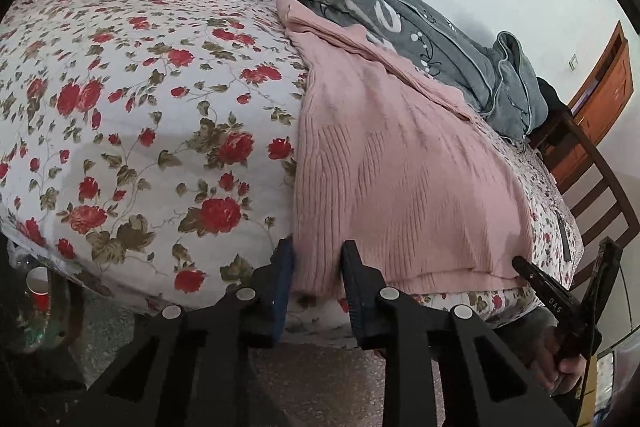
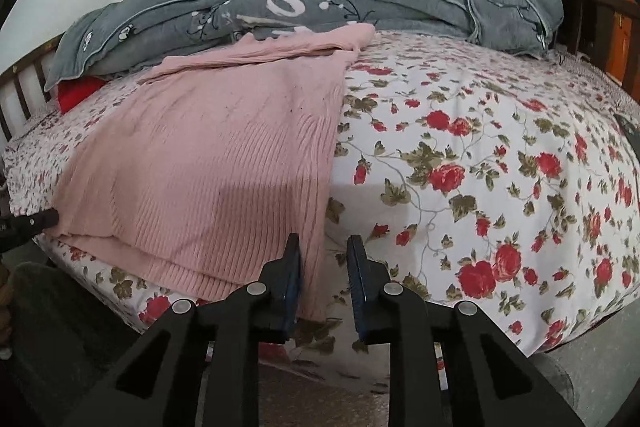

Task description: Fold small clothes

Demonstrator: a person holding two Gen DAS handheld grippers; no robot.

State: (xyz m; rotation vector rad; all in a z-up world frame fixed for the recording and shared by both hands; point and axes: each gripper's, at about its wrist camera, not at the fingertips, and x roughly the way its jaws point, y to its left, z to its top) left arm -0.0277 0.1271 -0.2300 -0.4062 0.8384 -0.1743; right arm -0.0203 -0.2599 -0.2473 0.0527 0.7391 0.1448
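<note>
Left tool (image 1: 316,259) astride pink sweater (image 1: 400,163) corner | right tool (image 2: 323,253) spread | floral bedsheet (image 2: 460,155), grey quilt (image 2: 320,3)

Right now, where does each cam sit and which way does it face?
Left wrist: on the left gripper at the bed's near edge, facing the pink sweater; its own fingers, the right gripper and hand show.
Right wrist: on the right gripper, at the sweater's other corner.
Shared: sweater, grey quilt.
</note>
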